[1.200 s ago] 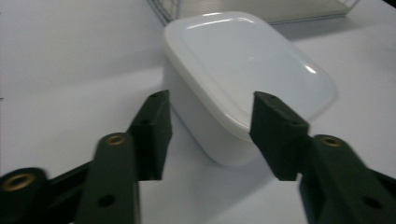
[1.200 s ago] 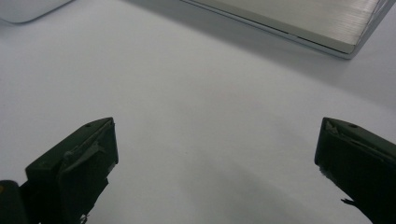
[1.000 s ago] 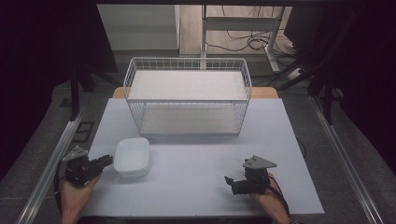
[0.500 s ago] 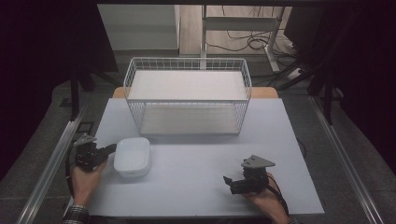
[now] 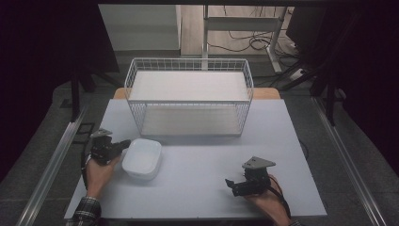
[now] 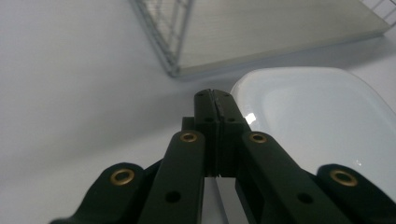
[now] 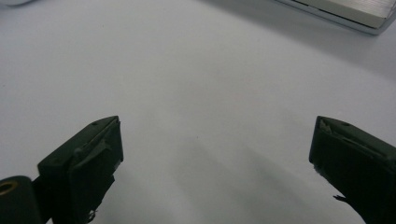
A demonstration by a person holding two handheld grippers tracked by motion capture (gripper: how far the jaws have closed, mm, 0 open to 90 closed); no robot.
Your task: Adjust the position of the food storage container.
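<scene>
step: nudging white dish (image 5: 141, 158) on worktop (image 5: 197, 188) near wire basket (image 5: 188, 94) | left tongs (image 5: 123, 143) pressing together, empty, touching dish rim | right tongs (image 5: 230, 183) gaping wide, idle | next: likely opening to grip rim

No text, label, brand, number or sign could be read anywhere in these views.

Two black handheld grippers: the left gripper (image 5: 123, 143) shows brass-ringed screw holes along its linkage arms; the right gripper (image 5: 229, 183) carries a grey three-cornered plate and scuffed pads (image 7: 100, 154). A plaid sleeve (image 5: 84, 215) covers the left forearm.
</scene>
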